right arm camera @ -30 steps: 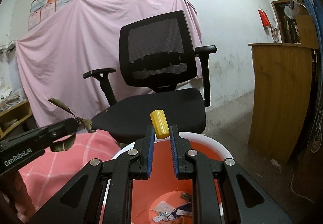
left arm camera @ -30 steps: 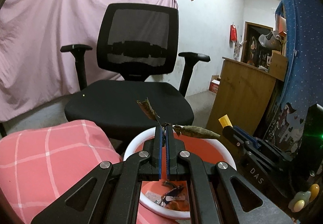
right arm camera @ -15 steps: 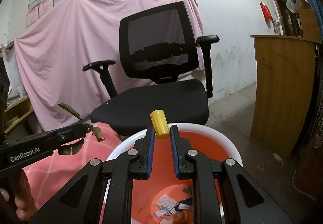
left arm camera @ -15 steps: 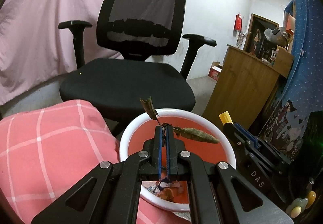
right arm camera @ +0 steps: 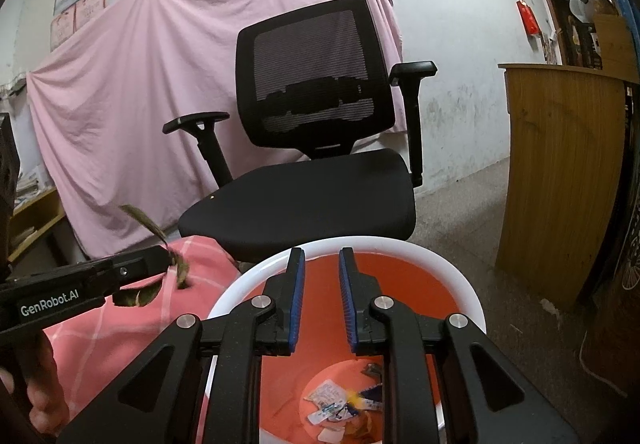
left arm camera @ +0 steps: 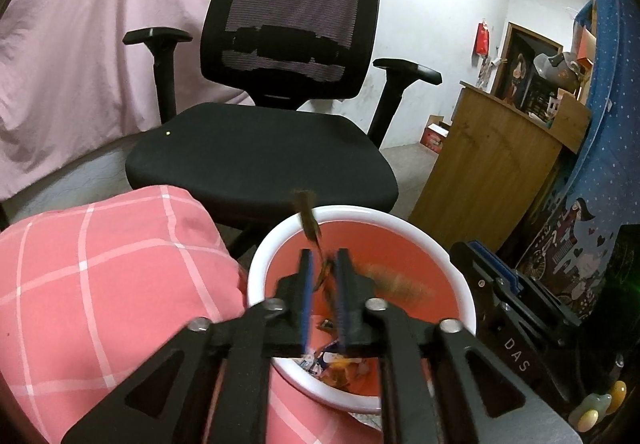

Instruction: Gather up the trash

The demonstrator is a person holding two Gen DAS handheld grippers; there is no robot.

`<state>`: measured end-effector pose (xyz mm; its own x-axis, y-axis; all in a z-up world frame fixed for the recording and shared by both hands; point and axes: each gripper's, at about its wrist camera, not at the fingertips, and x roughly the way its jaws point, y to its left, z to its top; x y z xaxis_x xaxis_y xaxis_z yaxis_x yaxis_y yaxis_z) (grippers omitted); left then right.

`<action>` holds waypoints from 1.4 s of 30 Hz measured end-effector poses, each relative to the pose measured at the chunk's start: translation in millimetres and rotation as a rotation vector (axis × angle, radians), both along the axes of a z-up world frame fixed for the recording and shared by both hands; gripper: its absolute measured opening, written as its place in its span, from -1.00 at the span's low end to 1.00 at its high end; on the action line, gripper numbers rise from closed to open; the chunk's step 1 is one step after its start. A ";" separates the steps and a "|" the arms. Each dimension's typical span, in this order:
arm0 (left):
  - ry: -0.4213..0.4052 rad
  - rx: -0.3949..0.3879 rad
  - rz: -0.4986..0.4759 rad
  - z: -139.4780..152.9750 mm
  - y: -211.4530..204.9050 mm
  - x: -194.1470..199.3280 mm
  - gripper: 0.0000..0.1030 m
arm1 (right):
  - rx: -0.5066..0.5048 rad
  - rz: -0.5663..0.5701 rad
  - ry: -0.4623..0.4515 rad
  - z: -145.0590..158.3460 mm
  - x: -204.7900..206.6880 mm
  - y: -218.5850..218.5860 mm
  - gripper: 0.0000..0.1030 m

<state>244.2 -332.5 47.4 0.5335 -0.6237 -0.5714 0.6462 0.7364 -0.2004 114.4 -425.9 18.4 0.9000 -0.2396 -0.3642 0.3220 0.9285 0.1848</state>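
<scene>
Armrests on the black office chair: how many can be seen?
2. One armrest stands on the left side of the chair, the other armrest on its right; both also show in the right wrist view.

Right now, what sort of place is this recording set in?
Probably a lived-in home workroom: a black office chair, a pink sheet pinned over a scuffed white wall, and a wooden cabinet beside it.

Bin (right arm camera: 460,276) mouth open above; chair (right arm camera: 320,195) behind, pillow (left arm camera: 100,264) left.
</scene>
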 end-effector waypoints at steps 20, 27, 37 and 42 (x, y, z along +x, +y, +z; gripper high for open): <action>-0.084 -0.056 0.184 20.9 67.7 -10.9 0.06 | -0.025 0.015 -0.092 15.9 -9.0 19.1 -0.11; -0.146 -0.076 0.292 32.4 101.4 -24.6 0.70 | -0.035 0.030 -0.126 25.3 -12.9 33.0 0.09; -0.237 -0.087 0.431 42.8 142.9 -43.5 0.91 | -0.039 0.059 -0.171 35.9 -17.5 52.4 0.81; -0.277 -0.086 0.452 44.3 161.4 -57.1 0.91 | -0.042 0.097 -0.199 39.8 -22.7 64.8 1.00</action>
<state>187.1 -171.1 91.6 0.8831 -0.3351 -0.3283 0.3056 0.9419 -0.1393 91.7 -361.2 58.2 0.9727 -0.1596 -0.1687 0.1918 0.9615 0.1965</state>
